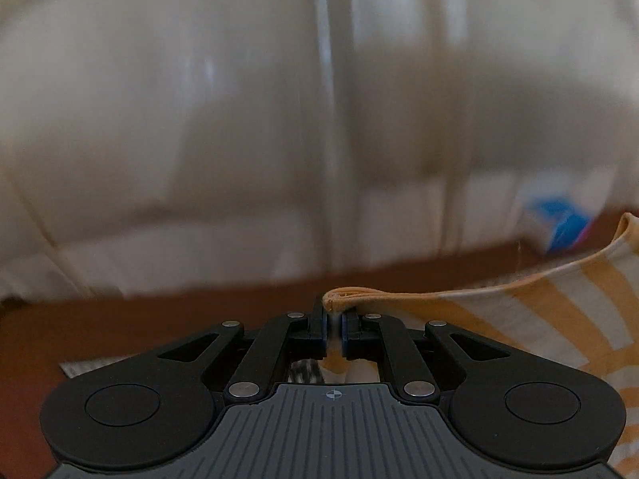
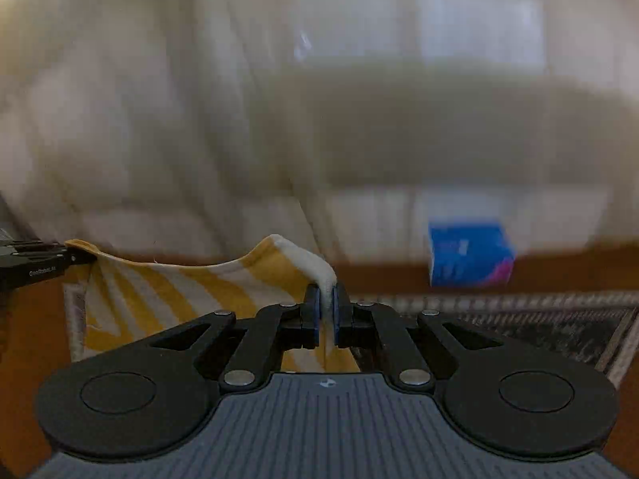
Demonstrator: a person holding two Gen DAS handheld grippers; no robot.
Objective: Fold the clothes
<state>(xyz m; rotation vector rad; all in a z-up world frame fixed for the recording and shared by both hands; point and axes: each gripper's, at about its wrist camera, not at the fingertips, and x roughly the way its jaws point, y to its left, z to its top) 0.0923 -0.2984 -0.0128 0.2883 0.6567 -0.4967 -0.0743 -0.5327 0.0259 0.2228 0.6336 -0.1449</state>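
A yellow and white striped garment (image 1: pixel 559 319) hangs between my two grippers, lifted off the brown surface. My left gripper (image 1: pixel 334 319) is shut on one folded corner of it, and the cloth runs off to the right. My right gripper (image 2: pixel 327 303) is shut on another corner, and the striped garment (image 2: pixel 191 291) sags to the left toward the left gripper (image 2: pixel 60 257), which shows at the left edge of the right wrist view. The background is blurred by motion.
A blue box (image 2: pixel 469 255) stands at the far edge of the brown table (image 2: pixel 32 319); it also shows in the left wrist view (image 1: pixel 563 223). A dark patterned mat (image 2: pixel 519 323) lies under the right gripper. Pale curtains and a sofa fill the background.
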